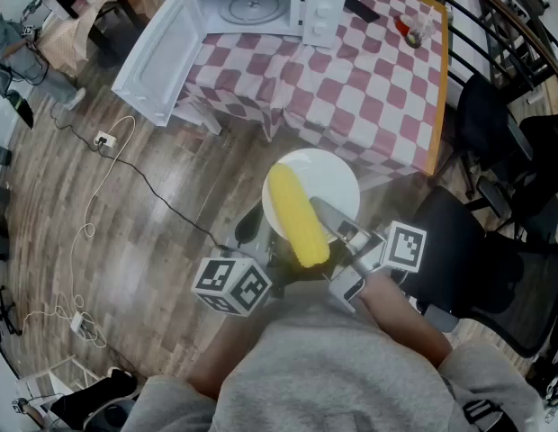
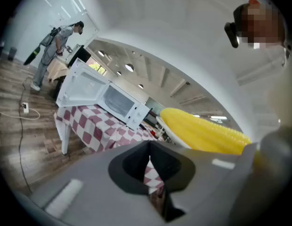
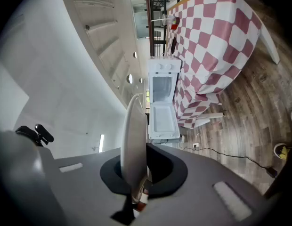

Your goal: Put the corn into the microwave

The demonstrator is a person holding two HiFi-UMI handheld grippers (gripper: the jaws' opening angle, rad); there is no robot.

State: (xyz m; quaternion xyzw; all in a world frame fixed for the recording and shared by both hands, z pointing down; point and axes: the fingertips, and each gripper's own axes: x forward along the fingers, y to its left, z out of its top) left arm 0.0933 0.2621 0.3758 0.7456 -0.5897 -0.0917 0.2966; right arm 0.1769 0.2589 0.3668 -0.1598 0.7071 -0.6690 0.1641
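Observation:
A yellow corn cob (image 1: pixel 297 216) lies on a round white plate (image 1: pixel 333 174) held in the air over the wooden floor. My right gripper (image 1: pixel 328 219) is shut on the plate's near rim; in the right gripper view the plate (image 3: pixel 134 140) stands edge-on between the jaws of that gripper (image 3: pixel 136 182). My left gripper (image 1: pixel 252 232) sits below the plate's left side, jaws together with nothing between them (image 2: pixel 150 173); the corn (image 2: pixel 202 131) shows to its upper right. The white microwave (image 1: pixel 261 7) stands on the checked table (image 1: pixel 369 79), its door (image 1: pixel 157 57) swung open to the left.
A black chair (image 1: pixel 495 250) stands close on the right. A cable and power strip (image 1: pixel 103 139) lie on the floor at left. A person (image 1: pixel 18 52) stands at the far left. A small red-topped item (image 1: pixel 409 30) and a dark flat object (image 1: pixel 362 9) lie on the table.

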